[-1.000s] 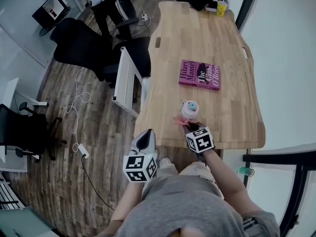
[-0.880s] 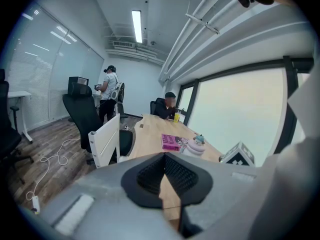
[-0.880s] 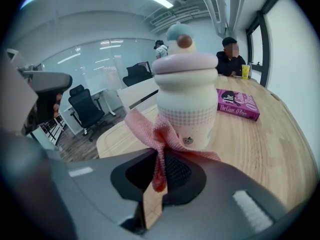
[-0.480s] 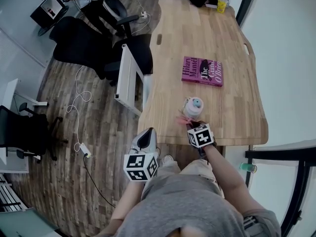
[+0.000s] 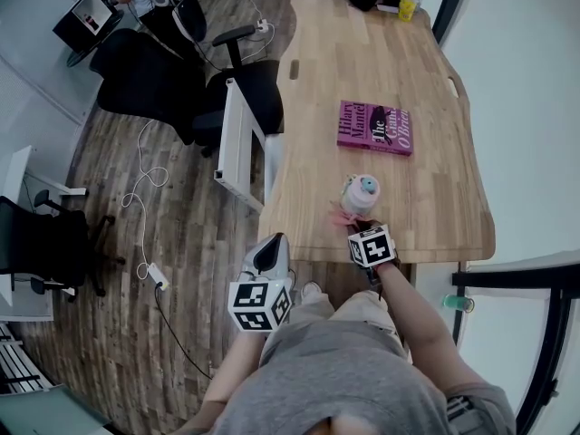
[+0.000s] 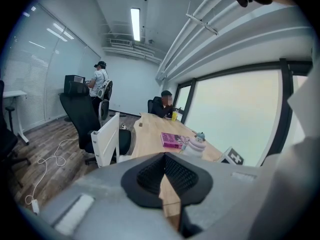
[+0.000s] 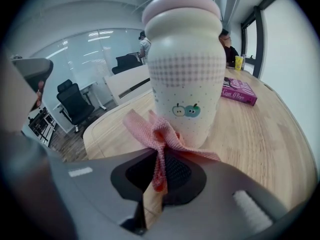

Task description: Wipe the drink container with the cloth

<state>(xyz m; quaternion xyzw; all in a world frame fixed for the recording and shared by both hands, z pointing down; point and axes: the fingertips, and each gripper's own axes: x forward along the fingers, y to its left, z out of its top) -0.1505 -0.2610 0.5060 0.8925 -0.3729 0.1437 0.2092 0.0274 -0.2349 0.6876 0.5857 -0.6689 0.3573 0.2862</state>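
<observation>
The drink container [image 5: 359,195] [image 7: 186,69] is a white cup with a pink domed lid and small apple prints, upright on the wooden table [image 5: 426,198] near its front edge. My right gripper [image 5: 356,227] [image 7: 159,171] is shut on a pink mesh cloth [image 7: 156,134] [image 5: 342,217], which bunches against the cup's lower side. My left gripper [image 5: 268,259] [image 6: 164,176] is shut and empty, held off the table's front left edge over the floor. The cup [image 6: 196,145] shows small and far off in the left gripper view.
A magenta book [image 5: 375,127] lies beyond the cup. A yellow cup [image 5: 407,8] and a seated person are at the table's far end. A white chair [image 5: 234,143] and black office chairs [image 5: 145,80] stand left of the table, with cables [image 5: 145,188] on the floor.
The view has shifted slightly; the cup and my right gripper with the cloth sit a little further right and up in the head view. The left gripper has barely moved.
</observation>
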